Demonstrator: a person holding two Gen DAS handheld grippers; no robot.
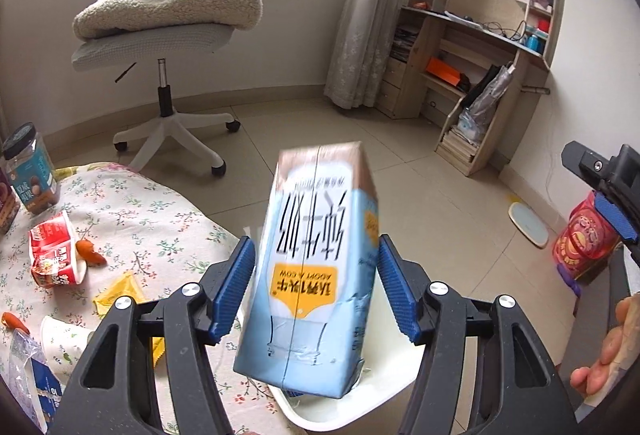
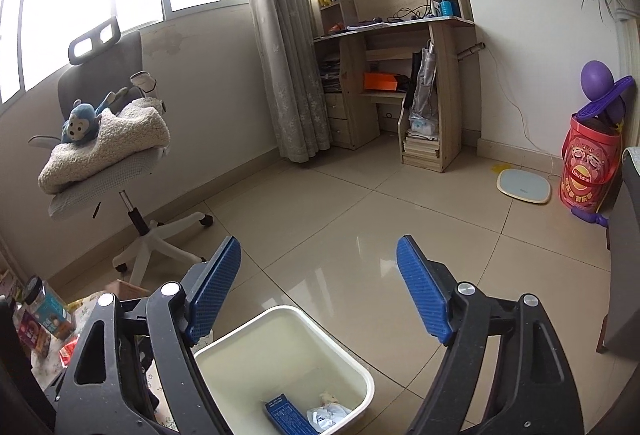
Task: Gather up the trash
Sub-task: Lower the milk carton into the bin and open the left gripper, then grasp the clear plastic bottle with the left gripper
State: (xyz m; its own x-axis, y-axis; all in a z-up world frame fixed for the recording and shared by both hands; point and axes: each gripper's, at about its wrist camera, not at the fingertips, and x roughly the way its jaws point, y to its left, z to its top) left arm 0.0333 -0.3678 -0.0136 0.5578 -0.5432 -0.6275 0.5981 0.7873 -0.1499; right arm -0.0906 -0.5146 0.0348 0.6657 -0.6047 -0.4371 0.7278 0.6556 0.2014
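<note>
pale blue carton — floral tablecloth; white bin

Glossy floor tiles, smooth plastic bin, fleecy blanket

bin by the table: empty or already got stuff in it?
Not empty. The right wrist view shows the white bin holding a blue box and crumpled wrappers at its bottom; mostly bare otherwise.

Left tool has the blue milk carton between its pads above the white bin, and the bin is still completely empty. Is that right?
Not quite. The white bin is not empty: the right wrist view shows a dark blue box and crumpled wrappers at its bottom. The blue milk carton does sit between the left tool pads above it.
</note>
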